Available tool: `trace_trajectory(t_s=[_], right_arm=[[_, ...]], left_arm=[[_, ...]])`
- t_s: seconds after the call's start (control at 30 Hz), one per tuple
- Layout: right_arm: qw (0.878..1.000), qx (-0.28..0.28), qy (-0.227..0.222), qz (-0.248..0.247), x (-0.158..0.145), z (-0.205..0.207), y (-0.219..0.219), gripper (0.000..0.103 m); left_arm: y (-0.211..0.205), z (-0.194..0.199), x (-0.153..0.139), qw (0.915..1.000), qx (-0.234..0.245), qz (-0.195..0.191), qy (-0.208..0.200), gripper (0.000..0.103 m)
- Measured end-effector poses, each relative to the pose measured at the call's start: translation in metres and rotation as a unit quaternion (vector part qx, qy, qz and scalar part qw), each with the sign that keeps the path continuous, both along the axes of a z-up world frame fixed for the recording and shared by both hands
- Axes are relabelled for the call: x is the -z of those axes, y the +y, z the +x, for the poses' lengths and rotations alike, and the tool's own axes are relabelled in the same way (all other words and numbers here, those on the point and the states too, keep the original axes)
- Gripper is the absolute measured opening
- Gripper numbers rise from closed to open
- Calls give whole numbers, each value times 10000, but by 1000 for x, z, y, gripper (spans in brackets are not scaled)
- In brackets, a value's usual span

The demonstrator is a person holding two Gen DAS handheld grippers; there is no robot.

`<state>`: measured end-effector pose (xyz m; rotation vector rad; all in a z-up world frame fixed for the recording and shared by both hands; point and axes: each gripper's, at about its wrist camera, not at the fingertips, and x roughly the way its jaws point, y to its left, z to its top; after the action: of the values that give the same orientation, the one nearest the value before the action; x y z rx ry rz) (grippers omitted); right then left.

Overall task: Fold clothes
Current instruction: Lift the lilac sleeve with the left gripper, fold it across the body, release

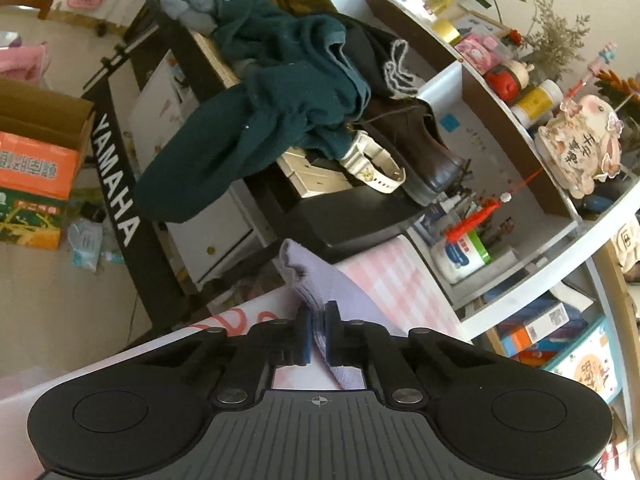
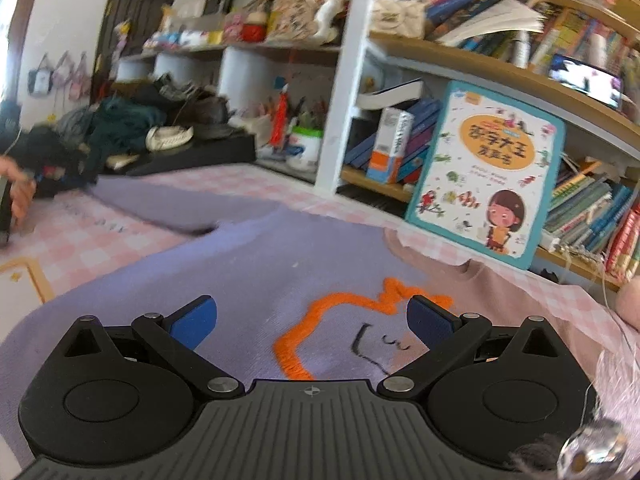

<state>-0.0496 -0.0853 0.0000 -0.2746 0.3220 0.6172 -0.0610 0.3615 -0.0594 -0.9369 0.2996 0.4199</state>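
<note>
The left tool [image 1: 317, 334] is clenched on a fold of the soft lilac knitted sweater [image 1: 320, 284]; its two blue pads press the cloth from both sides, and the cloth rises a little above the pink-and-white checked cover [image 1: 400, 280] of the bench. Behind it, a dark green fleece garment [image 1: 260, 120] hangs over the edge of a black Yamaha keyboard [image 1: 116, 184], next to a brown leather shoe [image 1: 424, 148] and a white strap [image 1: 372, 160].

The right tool [image 2: 312, 320] is released, with its blue fingers [image 2: 192, 324] wide apart and holding nothing. It hovers over the body of the sweater [image 2: 240, 272], which lies spread flat on the checked cover [image 2: 88, 248]. An orange stitched outline [image 2: 304, 340] on the sweater sits between the fingers. One sleeve [image 2: 168, 204] reaches to the left, toward the person's hand [image 2: 18, 196]. A children's book with a turquoise border [image 2: 488, 172] leans against the wooden bookshelf [image 2: 480, 60] just behind the sweater.
</note>
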Motion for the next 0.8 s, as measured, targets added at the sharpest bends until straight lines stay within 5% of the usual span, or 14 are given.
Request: trace_trajectory(t_s=[0.33, 0.5, 0.8], right_arm=[[9988, 474, -45, -91, 1, -9, -54, 102], [9954, 724, 374, 498, 1, 0, -96, 102], [9890, 1056, 838, 601, 5, 15, -102, 102]], left_arm=[[-12, 3, -8, 9986, 131, 475, 178, 3], [-30, 4, -35, 9948, 337, 952, 139, 3], [-111, 22, -122, 9669, 1280, 2168, -419, 3]])
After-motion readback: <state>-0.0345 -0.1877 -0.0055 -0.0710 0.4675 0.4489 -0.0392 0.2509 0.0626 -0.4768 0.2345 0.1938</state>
